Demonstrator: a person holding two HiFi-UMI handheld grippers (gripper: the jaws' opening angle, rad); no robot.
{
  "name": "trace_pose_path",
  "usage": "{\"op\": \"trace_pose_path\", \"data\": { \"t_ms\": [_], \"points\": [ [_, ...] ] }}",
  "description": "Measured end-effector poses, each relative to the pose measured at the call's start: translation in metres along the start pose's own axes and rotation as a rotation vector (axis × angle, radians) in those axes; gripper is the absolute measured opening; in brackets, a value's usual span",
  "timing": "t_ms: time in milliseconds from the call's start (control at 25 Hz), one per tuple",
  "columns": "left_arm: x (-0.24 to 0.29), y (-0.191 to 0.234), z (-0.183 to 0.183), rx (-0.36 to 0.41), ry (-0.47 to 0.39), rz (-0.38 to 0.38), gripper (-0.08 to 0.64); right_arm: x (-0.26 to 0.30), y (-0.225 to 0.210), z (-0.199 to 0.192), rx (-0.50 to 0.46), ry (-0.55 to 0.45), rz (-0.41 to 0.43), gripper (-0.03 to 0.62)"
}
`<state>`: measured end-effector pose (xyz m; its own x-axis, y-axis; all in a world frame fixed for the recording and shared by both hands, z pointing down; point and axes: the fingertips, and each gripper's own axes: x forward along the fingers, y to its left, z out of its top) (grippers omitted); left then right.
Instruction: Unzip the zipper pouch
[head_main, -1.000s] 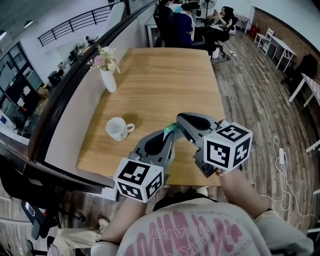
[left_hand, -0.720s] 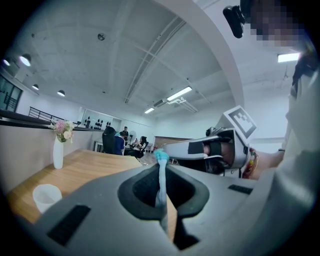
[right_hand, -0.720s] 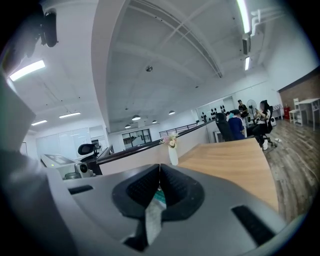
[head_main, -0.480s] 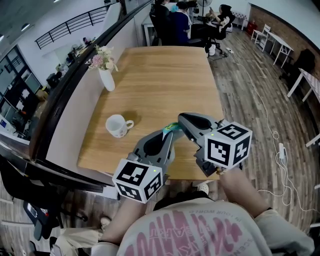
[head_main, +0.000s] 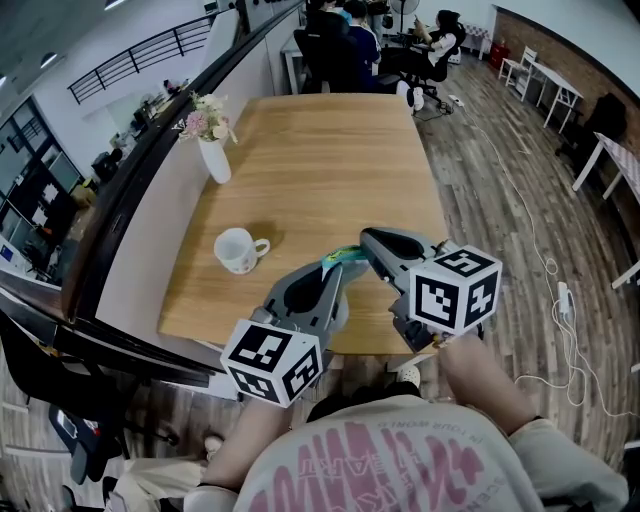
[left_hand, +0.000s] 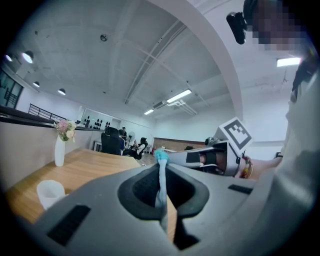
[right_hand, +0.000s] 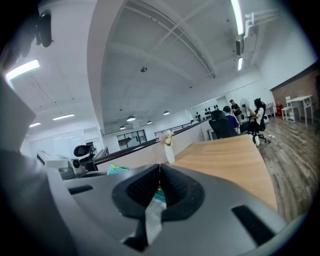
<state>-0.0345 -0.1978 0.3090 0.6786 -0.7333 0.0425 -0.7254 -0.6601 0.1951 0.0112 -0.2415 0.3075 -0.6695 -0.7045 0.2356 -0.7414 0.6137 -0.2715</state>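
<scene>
Head view: wooden table (head_main: 330, 170) bears mug (head_main: 238, 250) and flower vase (head_main: 217, 160), open office behind.

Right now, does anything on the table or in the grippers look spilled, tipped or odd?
Nothing stands out. The white ceramic mug and the white flower vase stand upright on the wooden table, with no spill. The teal zipper pouch is pinched by the left gripper and the right gripper, jaws shut on it.
</scene>
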Motion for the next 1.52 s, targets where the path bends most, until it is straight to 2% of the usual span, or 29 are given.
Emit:
{"op": "trace_pose_path", "data": {
  "t_ms": [440, 1520],
  "points": [
    [-0.008, 0.001, 0.000, -0.015, -0.003, -0.011, 0.011, -0.001, -0.005, -0.011, -0.023, 0.030, -0.068, 0.003],
    [-0.009, 0.008, 0.008, -0.039, -0.037, -0.048, 0.011, -0.007, -0.038, -0.026, 0.031, 0.037, -0.174, 0.005]
  ]
}}
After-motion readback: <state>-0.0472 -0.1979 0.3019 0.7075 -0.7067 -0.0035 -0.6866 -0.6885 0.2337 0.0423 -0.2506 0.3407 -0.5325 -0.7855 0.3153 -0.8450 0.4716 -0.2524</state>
